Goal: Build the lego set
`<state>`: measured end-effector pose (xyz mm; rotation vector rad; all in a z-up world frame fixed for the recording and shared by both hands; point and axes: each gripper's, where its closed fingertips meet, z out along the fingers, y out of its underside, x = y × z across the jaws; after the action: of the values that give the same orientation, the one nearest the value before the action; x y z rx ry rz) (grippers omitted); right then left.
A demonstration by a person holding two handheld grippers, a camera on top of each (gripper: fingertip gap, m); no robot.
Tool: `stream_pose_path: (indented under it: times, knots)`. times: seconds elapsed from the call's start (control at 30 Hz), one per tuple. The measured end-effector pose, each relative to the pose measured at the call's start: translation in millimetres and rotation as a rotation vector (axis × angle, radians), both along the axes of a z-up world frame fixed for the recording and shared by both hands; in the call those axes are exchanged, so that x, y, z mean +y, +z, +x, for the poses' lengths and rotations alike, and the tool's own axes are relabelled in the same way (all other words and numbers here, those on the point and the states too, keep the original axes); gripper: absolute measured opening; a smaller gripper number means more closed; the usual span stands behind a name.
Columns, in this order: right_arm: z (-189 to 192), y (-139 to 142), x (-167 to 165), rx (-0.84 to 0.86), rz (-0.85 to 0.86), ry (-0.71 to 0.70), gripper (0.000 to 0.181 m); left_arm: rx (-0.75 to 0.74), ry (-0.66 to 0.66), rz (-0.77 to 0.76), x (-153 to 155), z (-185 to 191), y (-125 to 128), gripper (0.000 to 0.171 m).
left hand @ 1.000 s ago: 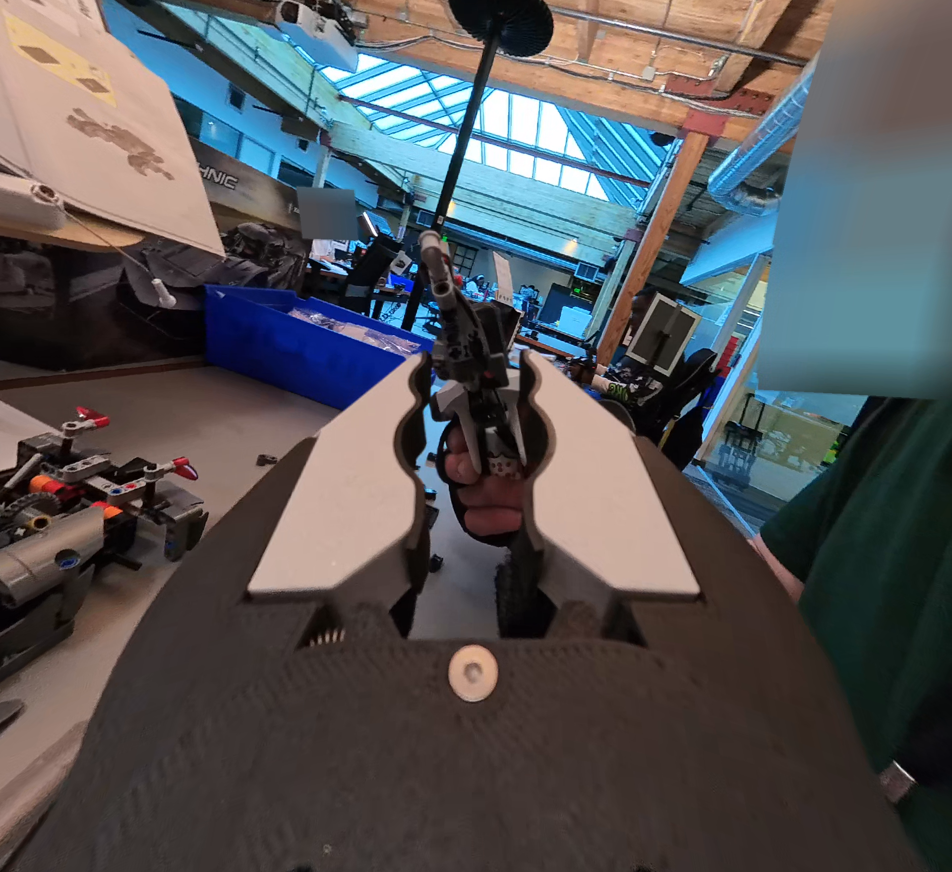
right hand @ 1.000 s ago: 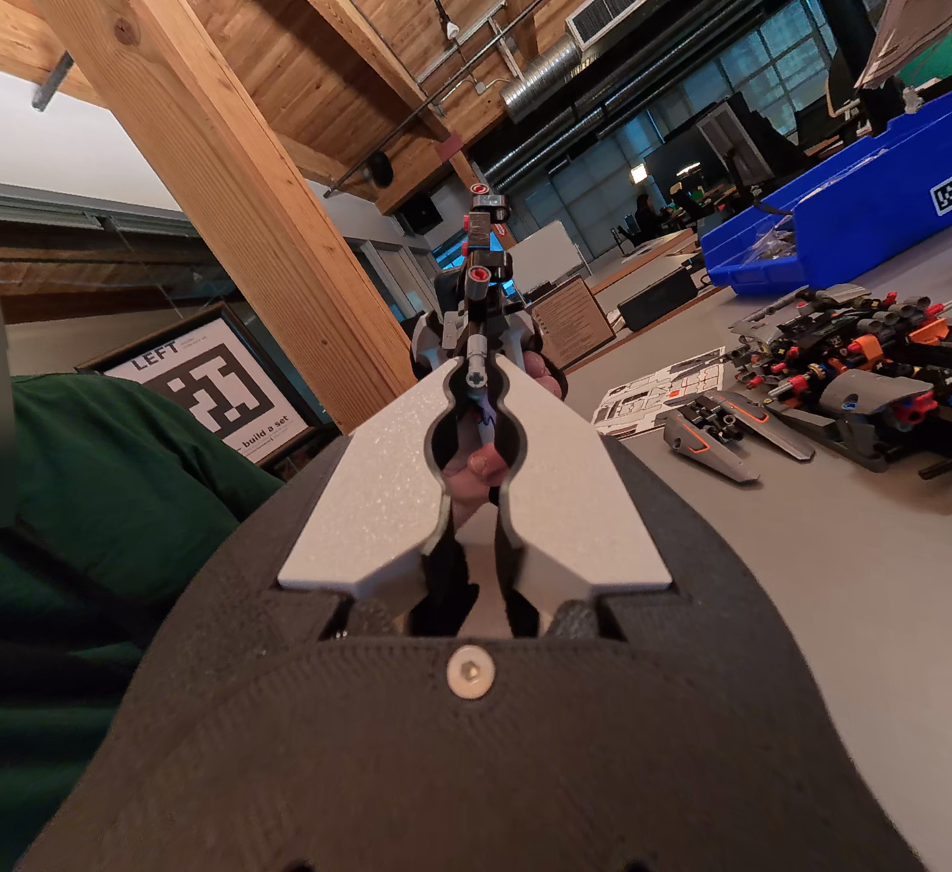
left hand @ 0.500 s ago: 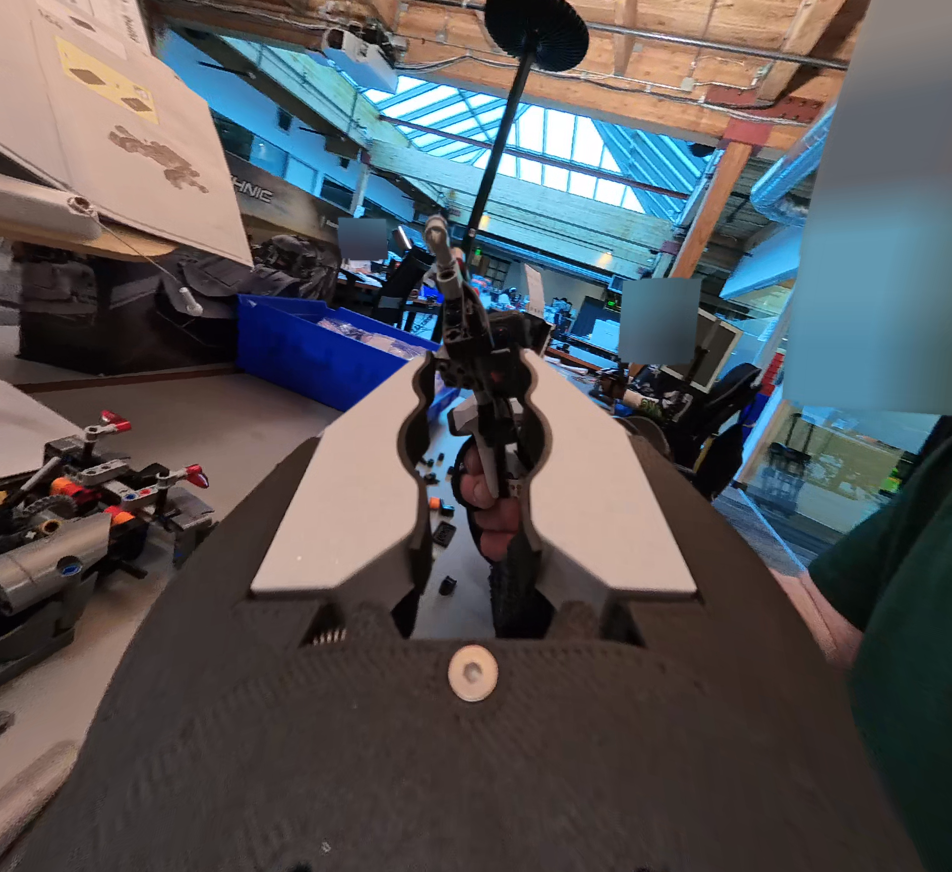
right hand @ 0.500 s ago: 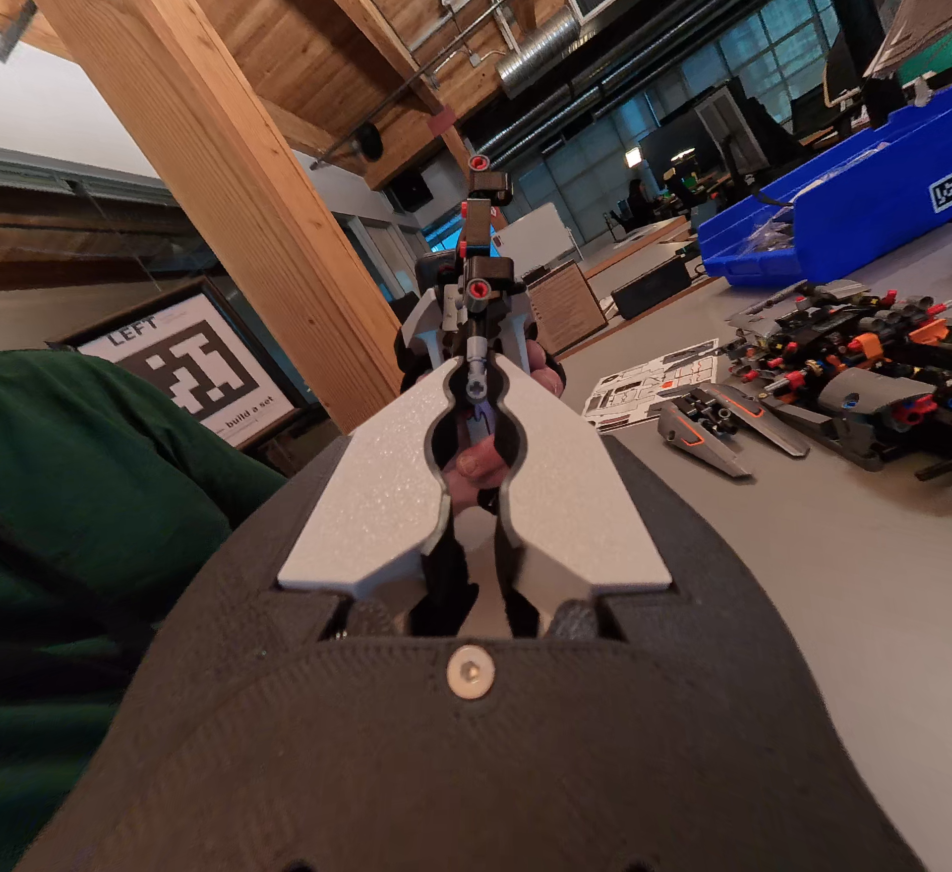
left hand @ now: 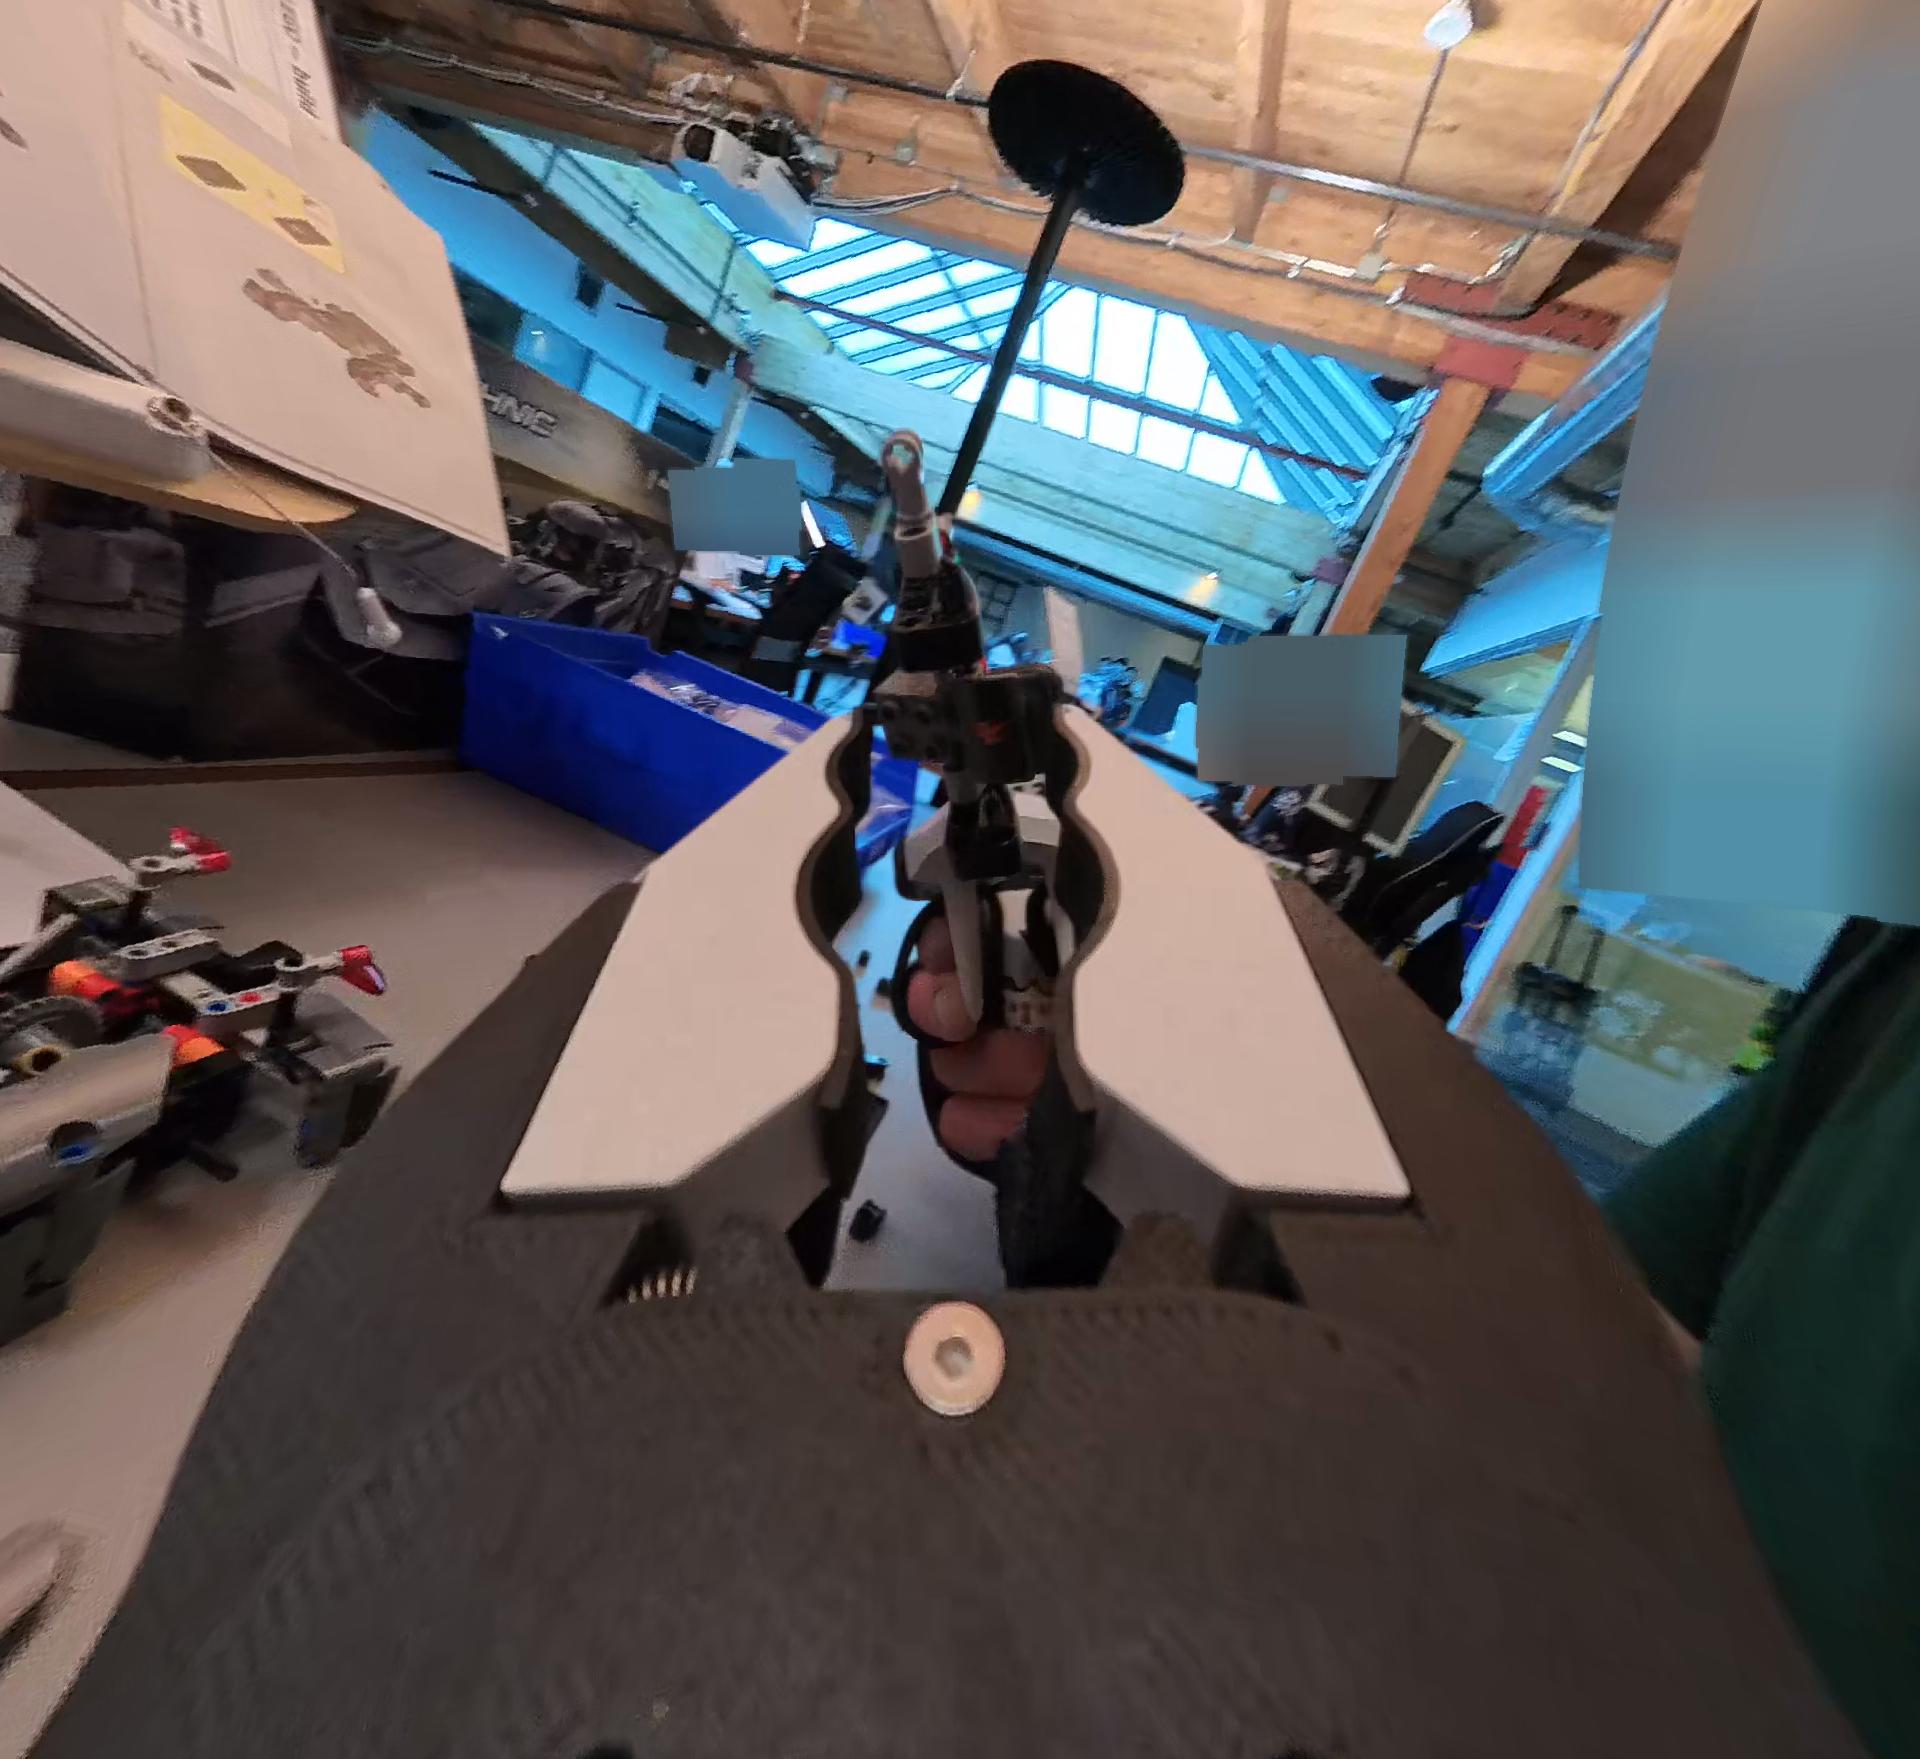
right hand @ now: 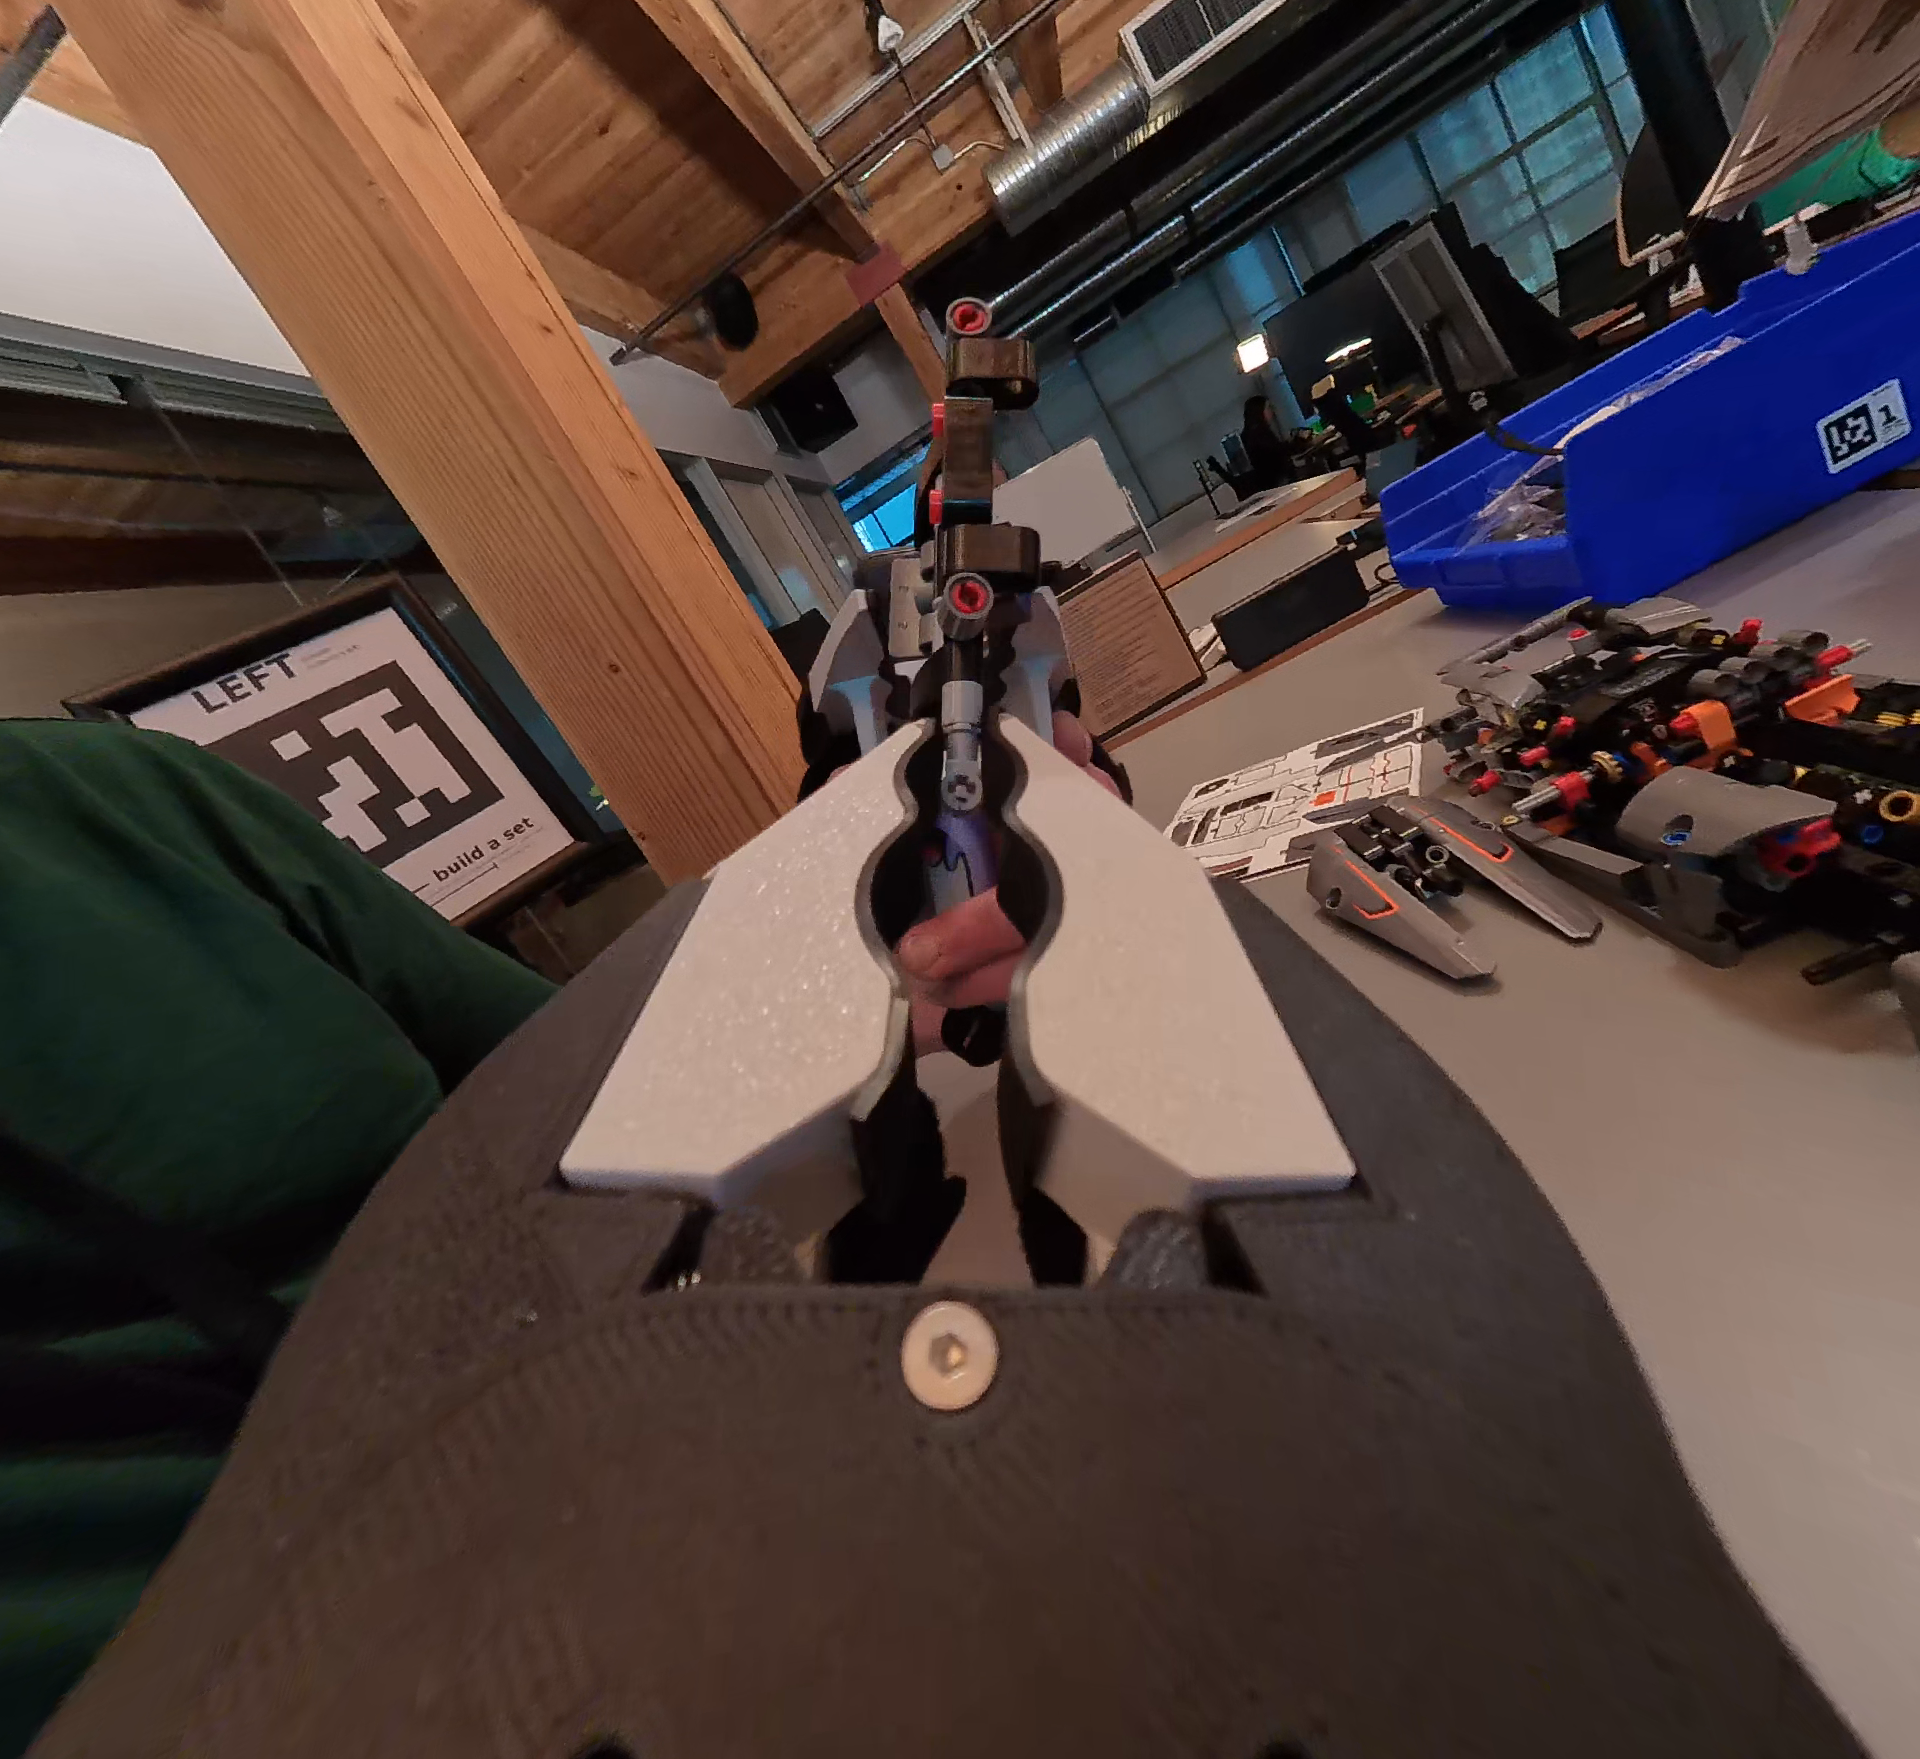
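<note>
A small lego sub-assembly of black beams, red pins and a grey rod is held in the air between both grippers. My left gripper [left hand: 956, 733] is shut on its black block [left hand: 961, 722], and the grey rod [left hand: 914, 525] sticks up past the fingertips. My right gripper [right hand: 961, 759] is shut on the grey rod end [right hand: 961, 743]; the black beams with red pins [right hand: 977, 483] rise above it. Each view shows the other gripper and a hand just behind the piece. The half-built lego car [right hand: 1714, 774] lies on the grey table [right hand: 1558, 1138].
The car also shows at the left of the left wrist view [left hand: 156, 1013]. A grey panel piece [right hand: 1403, 878] and a sticker sheet [right hand: 1299, 779] lie beside it. A blue bin [left hand: 623, 733] and an open instruction booklet [left hand: 229, 182] stand behind. A wooden post [right hand: 468, 359] and a green sleeve [right hand: 208, 982] are at the left. My right fingertips sit around 4 cm from my left ones.
Both grippers keep their hold on the sub-assembly. The pair has turned a little, so the background has shifted in both views and the piece stands slightly higher in the right wrist view.
</note>
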<state>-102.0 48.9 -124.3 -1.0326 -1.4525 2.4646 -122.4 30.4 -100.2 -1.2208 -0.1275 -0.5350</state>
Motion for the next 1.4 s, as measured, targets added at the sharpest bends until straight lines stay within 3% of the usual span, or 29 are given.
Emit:
stream_pose_path:
  times: [0.27,0.43,0.73,0.93,1.1,1.4]
  knots:
    - [0.1,-4.5,-6.9,-0.008,0.039,0.018,0.004,0.014,-0.057,-0.014,7.7,6.8,-3.4,0.029]
    - [-5.1,-11.8,-6.2,-0.014,0.117,-0.038,0.005,0.080,-0.017,-0.119,15.9,1.1,-10.8,0.028]
    - [-9.8,3.7,-0.7,-0.002,0.023,-0.012,0.005,0.100,-0.192,-0.076,2.7,-16.6,-0.9,0.039]
    - [-31.6,8.3,-9.4,-0.052,0.072,0.050,0.005,0.144,-0.284,-0.038,3.6,-27.3,4.7,0.037]
    - [-49.1,2.2,-10.3,-0.064,0.098,0.071,0.005,0.157,-0.218,-0.006,3.6,-42.3,2.8,0.036]
    - [-62.5,-22.9,-18.1,-0.072,0.209,-0.026,0.005,0.154,-0.056,-0.103,21.5,-51.1,-14.0,0.033]
